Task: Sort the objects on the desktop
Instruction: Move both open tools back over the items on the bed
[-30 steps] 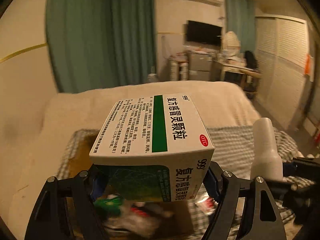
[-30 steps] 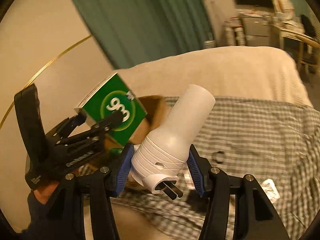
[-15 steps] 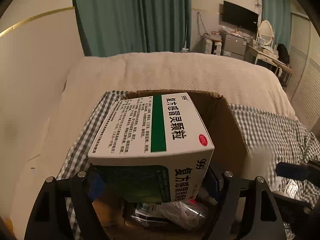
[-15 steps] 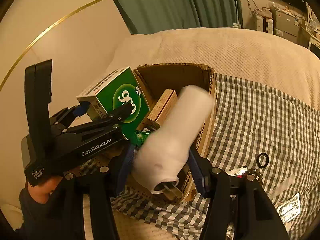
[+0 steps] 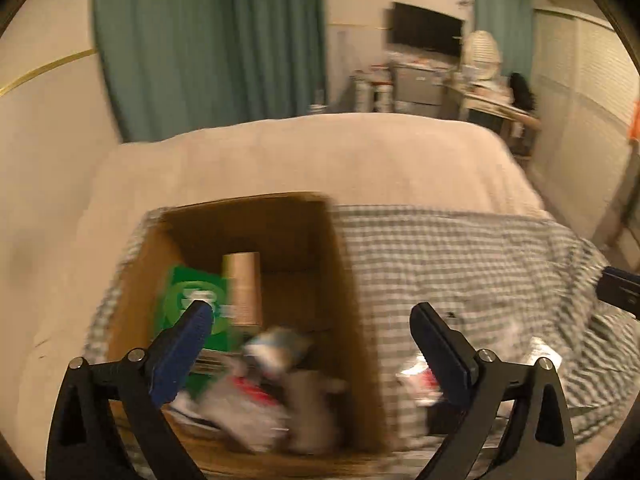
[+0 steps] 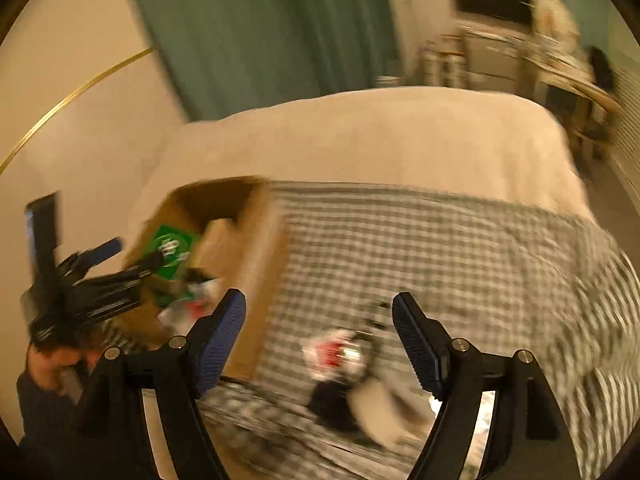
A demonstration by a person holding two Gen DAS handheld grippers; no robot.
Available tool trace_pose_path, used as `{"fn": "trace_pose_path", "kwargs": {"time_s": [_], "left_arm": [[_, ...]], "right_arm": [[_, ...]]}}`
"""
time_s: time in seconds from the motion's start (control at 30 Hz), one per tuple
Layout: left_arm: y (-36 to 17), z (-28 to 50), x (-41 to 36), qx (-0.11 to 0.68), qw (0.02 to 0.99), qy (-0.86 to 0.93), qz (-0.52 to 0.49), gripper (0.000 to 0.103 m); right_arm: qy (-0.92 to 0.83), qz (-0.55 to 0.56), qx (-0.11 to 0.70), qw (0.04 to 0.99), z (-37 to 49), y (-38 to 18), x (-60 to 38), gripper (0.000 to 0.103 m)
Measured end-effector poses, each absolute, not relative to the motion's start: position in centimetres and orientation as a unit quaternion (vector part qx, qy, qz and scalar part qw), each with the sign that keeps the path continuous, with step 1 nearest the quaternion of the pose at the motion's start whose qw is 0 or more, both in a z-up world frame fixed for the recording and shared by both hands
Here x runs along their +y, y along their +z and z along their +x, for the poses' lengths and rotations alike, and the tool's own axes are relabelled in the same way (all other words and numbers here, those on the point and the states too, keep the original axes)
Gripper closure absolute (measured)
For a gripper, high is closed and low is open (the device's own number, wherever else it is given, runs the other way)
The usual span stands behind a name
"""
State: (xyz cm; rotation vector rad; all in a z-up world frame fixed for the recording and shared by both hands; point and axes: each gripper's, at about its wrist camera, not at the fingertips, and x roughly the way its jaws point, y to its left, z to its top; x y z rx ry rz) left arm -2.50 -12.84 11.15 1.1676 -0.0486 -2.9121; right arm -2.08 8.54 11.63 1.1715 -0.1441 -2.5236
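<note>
An open cardboard box (image 5: 352,280) stands on the checked cloth (image 5: 460,264). Inside it the green and white medicine box (image 5: 188,304) leans next to a brown carton (image 5: 242,288), above a blurred heap of packets with a pale object (image 5: 308,408). My left gripper (image 5: 310,312) hangs over the box, its jaws opening wide with nothing between them. In the right wrist view my right gripper (image 6: 319,300) is over the cloth just right of the cardboard box (image 6: 260,248), its jaws also opening and empty. The left gripper (image 6: 120,264) shows there beside the medicine box (image 6: 172,246).
Loose items lie on the checked cloth (image 6: 440,248): a red and white packet (image 6: 332,350) and a blurred black and white thing (image 6: 360,400). A person's hand (image 6: 52,360) holds the left gripper. A beige bedspread (image 5: 320,160) lies beyond; a wall stands at the left.
The medicine box has left the left gripper and now lies in the cardboard box. The white plug device is gone from the right gripper. Both grippers have opened and shifted.
</note>
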Motion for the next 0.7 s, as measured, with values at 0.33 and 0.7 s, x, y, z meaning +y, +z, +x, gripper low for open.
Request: {"fn": "trace_pose_path", "kwargs": {"time_s": [0.33, 0.7], "left_arm": [[3.7, -2.7, 0.4, -0.006, -0.08, -0.893, 0.442, 0.001], [-2.8, -1.9, 5.8, -0.072, -0.129, -0.848, 0.509, 0.001]], "right_arm": [[-0.895, 0.438, -0.066, 0.047, 0.5, 6.3, 21.2, 0.027], [-0.848, 0.514, -0.095, 0.084, 2.5, -3.8, 24.2, 0.027]]}}
